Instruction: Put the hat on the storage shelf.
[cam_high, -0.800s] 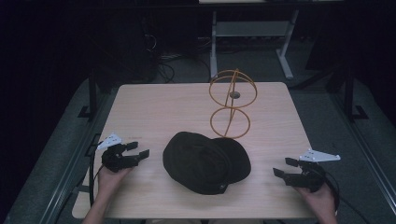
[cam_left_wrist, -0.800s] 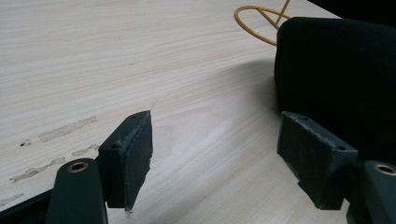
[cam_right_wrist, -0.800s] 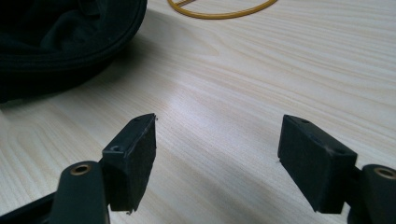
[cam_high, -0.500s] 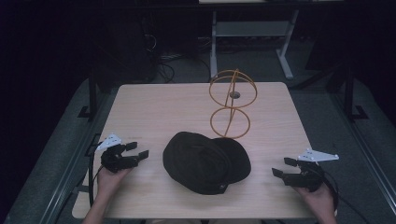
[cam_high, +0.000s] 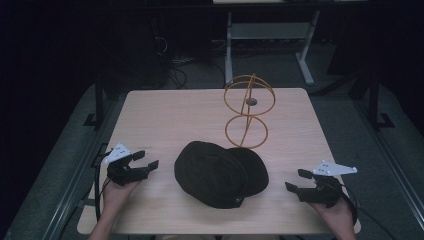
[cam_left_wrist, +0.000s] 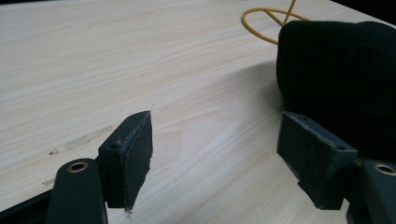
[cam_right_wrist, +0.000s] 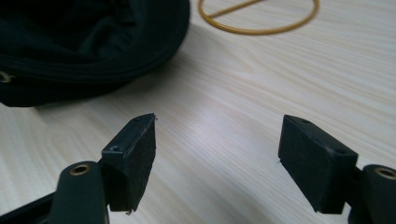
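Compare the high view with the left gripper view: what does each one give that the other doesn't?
High view alone: both hands at the table's near edge, the left gripper and right gripper with jaws open and nothing between them, either side of the black cap; the whole upright wire stand; the floor and desk legs beyond.

Left gripper view alone: its pads up close, with bare table between them.

Shared: the cap, the stand's base ring, and the light wooden tabletop.

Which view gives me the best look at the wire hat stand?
The high view: the wire hat stand shows whole, upright behind the black cap. The left gripper view catches part of its base ring past the cap; the right gripper view shows more of that ring on the table.
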